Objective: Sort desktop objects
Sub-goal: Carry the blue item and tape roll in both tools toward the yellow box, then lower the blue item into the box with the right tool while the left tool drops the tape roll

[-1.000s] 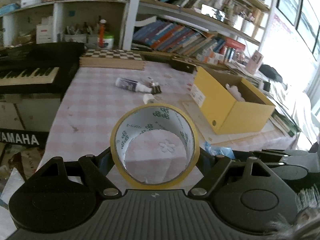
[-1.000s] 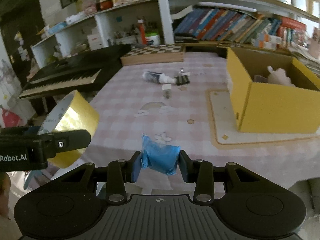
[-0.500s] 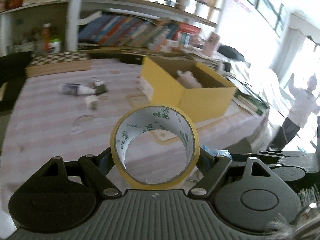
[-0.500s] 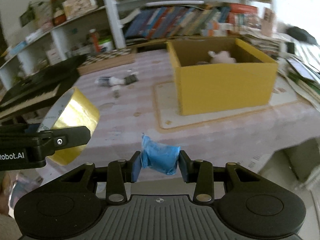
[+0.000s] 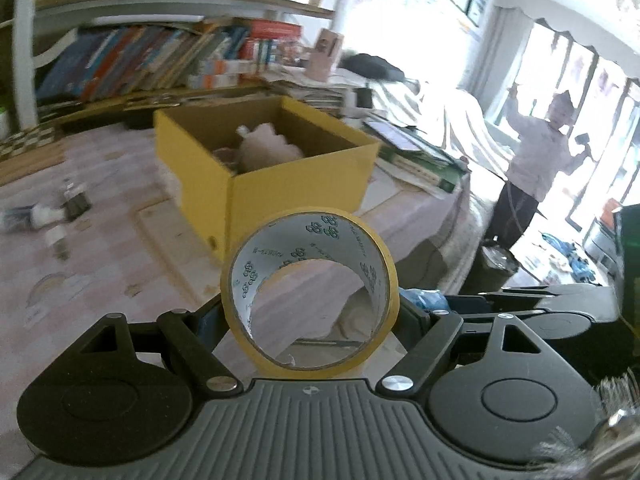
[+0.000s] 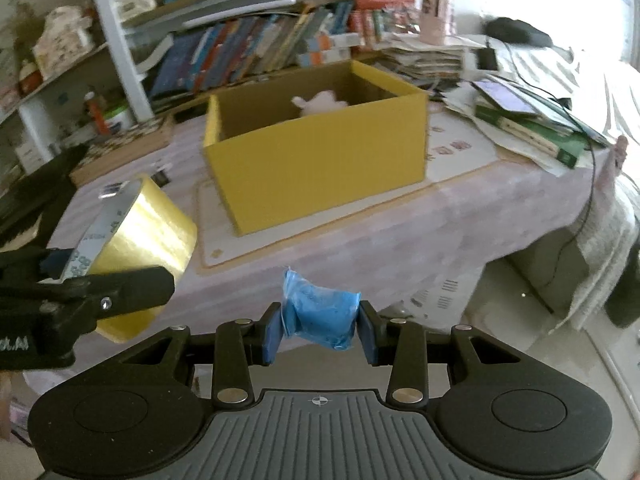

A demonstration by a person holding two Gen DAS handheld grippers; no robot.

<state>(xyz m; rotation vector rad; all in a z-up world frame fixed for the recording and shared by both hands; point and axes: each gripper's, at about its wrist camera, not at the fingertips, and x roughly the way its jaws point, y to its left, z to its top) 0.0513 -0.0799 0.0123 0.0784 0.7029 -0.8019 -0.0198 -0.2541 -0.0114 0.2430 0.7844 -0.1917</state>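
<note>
Left wrist view is being filled at its near edge by the left gripper [image 5: 310,312], whose fingers are being kept spread wide and pressed on the roll of yellow tape [image 5: 310,292]; no slackening of that grip is being shown across the last second. Just beside it, in the right wrist view, the right gripper [image 6: 319,330] is being held narrow on a crumpled blue packet [image 6: 319,314], and that hold is likewise being kept unchanged. What is being altered is the aim: both views are being swung off the keyboard side of the pink-checked worktop [image 6: 360,232] and onto the yellow box [image 6: 320,156], now being framed squarely ahead with a white soft object [image 6: 320,102] lying inside. Both loads are therefore judged to be in carriage toward the box, with release not yet begun. Farther off, a bottle and clip [image 5: 60,208] are being left on the worktop, unsorted.
</note>
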